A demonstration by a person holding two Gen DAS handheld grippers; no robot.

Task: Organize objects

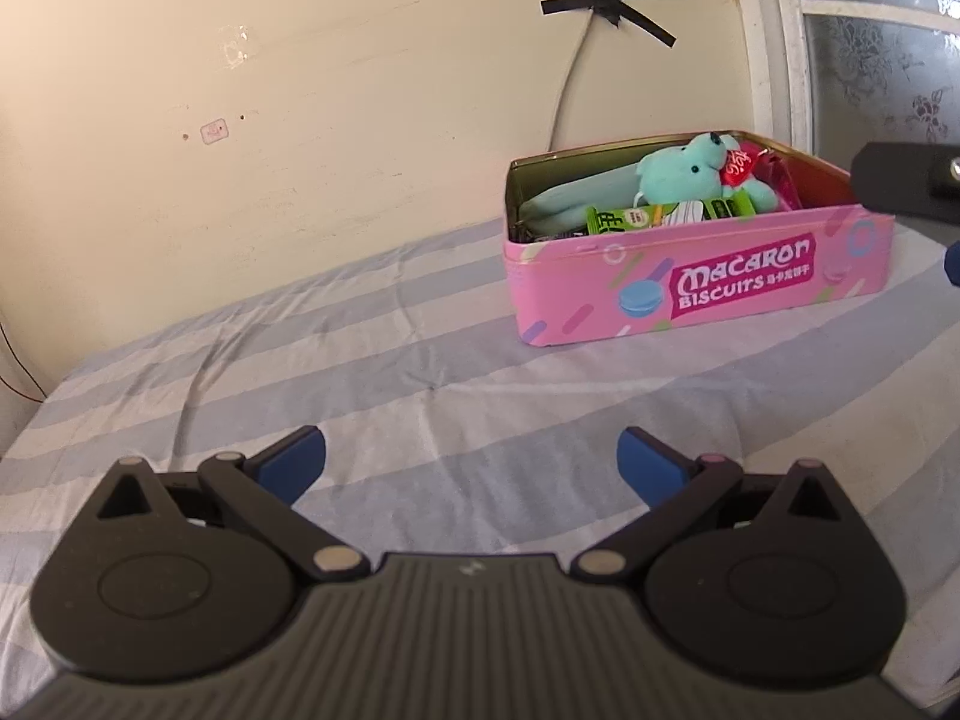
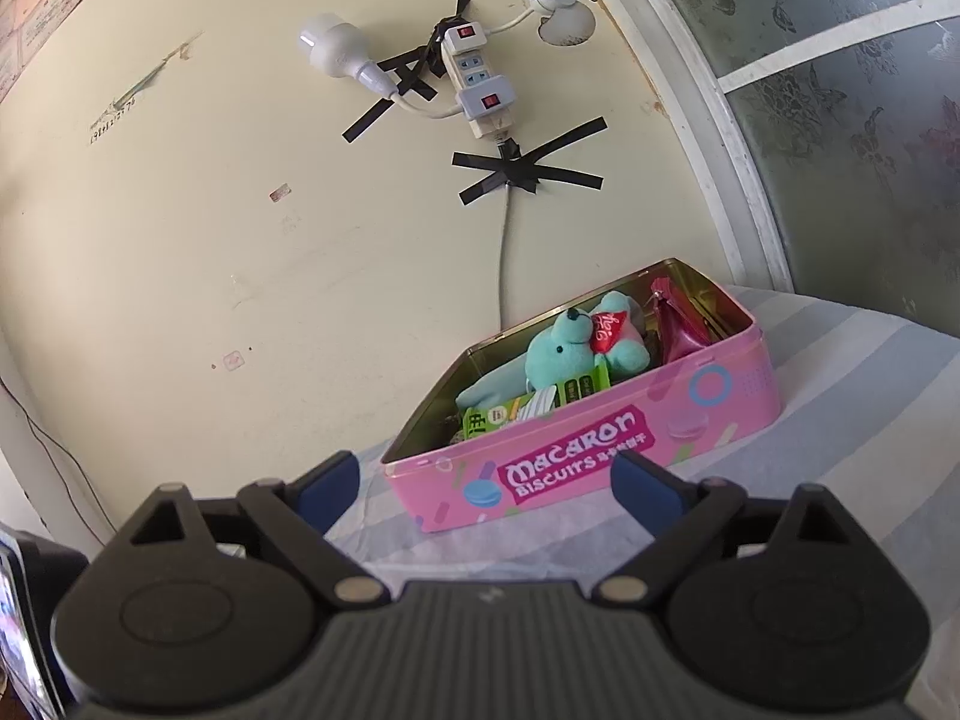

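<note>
On the left, the left gripper (image 1: 472, 461) hangs over bare striped bedsheet (image 1: 300, 372) with its blue-padded jaws spread wide and nothing between them. Right of it, near the wall, sits the open pink rectangular "Macaron Biscuits" tin (image 1: 690, 276), already packed with a turquoise plush bear (image 1: 678, 171) holding a red heart, a green snack packet (image 1: 618, 219) and a magenta foil pouch (image 2: 675, 330). Further right, the right gripper (image 2: 483, 483) faces the tin's front wall from just beside it, jaws likewise wide and empty. No loose item shows on the sheet, so the gathering step looks finished; the next move probably calls for finding a lid, which is not in view, or tidying the contents. The soft, creased sheet could let the tin shift. Behind, a cream wall carries a white power strip (image 2: 474, 81) taped with black crosses, beside a frosted floral window (image 2: 840, 120).
</note>
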